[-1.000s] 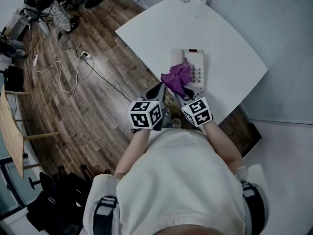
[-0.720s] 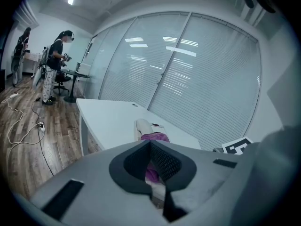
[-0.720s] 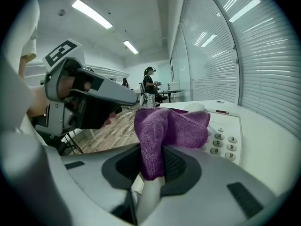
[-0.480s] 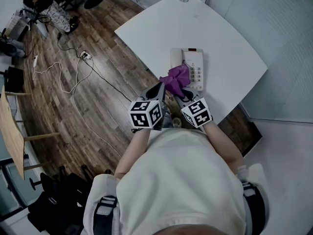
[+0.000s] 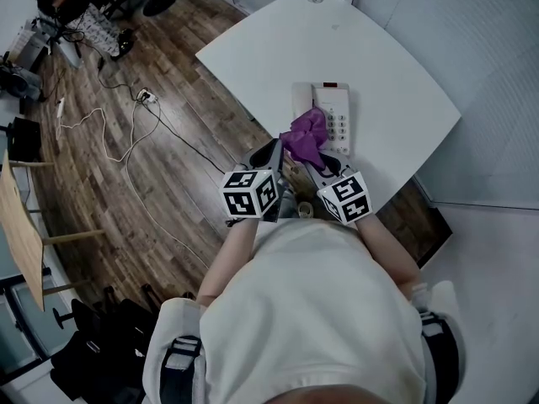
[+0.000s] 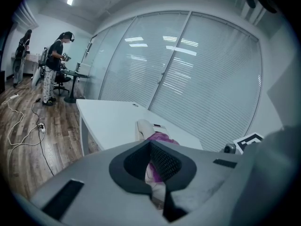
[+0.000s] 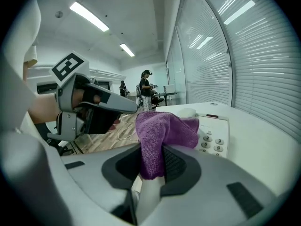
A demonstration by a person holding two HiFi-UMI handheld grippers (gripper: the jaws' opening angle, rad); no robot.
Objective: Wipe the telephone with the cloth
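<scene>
A white telephone (image 5: 327, 114) lies on the white table (image 5: 396, 99), keypad up. A purple cloth (image 5: 305, 136) is bunched over its near end, and my right gripper (image 5: 312, 160) is shut on that cloth. The right gripper view shows the cloth (image 7: 162, 134) pinched between the pads, with the telephone (image 7: 212, 132) just past it. My left gripper (image 5: 274, 153) hovers beside the table's near left edge, shut on nothing. In the left gripper view its jaws (image 6: 151, 173) meet, with the cloth (image 6: 161, 138) and telephone (image 6: 145, 126) beyond them.
Cables (image 5: 126, 133) trail over the wooden floor left of the table. Chairs and people stand far off at the back (image 6: 55, 65). A glass wall with blinds (image 6: 197, 79) runs behind the table. The left gripper (image 7: 91, 105) shows close on the right gripper's left.
The right gripper and the purple cloth have shifted a little over the telephone's near end. The left gripper has stayed where it was.
</scene>
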